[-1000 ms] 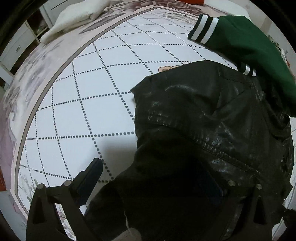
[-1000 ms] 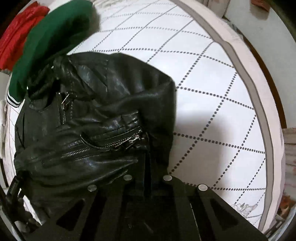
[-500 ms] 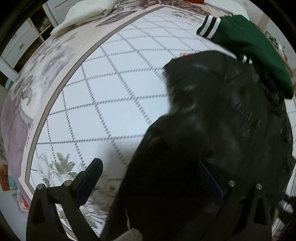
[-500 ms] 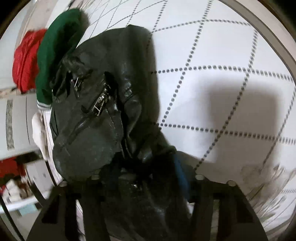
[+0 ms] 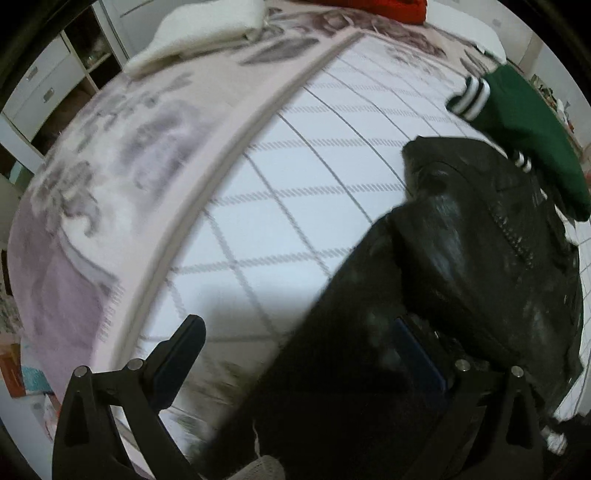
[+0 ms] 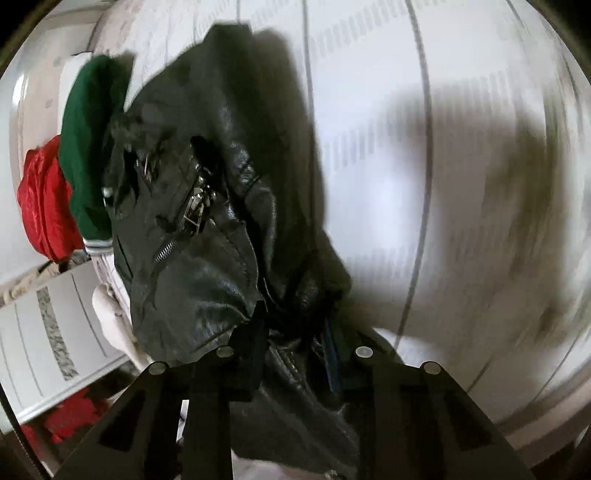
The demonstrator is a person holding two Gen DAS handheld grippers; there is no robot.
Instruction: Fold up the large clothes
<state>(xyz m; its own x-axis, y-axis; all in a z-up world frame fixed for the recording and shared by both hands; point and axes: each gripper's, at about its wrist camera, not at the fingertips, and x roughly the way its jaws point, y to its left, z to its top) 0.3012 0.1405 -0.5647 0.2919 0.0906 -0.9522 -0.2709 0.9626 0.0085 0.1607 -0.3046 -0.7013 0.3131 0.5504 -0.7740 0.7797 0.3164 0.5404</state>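
A black leather jacket (image 5: 480, 258) lies bunched on the bed's white checked cover (image 5: 295, 184). It also shows in the right wrist view (image 6: 207, 221), with its zips facing up. My left gripper (image 5: 299, 350) is open, its jaws wide apart; the left finger (image 5: 181, 350) is bare and the jacket drapes over the right finger. My right gripper (image 6: 291, 343) is shut on a fold of the jacket's edge and holds it lifted off the bed.
A green jacket with striped cuffs (image 5: 524, 125) lies beyond the black one, touching it, and shows in the right wrist view (image 6: 88, 155). A red garment (image 6: 44, 206) lies behind it. A folded white cloth (image 5: 207, 33) lies at the bed's far corner. Drawers (image 5: 40, 88) stand at left.
Both grippers have pulled back and risen toward the bed's near edge. The black jacket has been dragged and lifted with the right gripper, hanging more upright. The views are motion-blurred.
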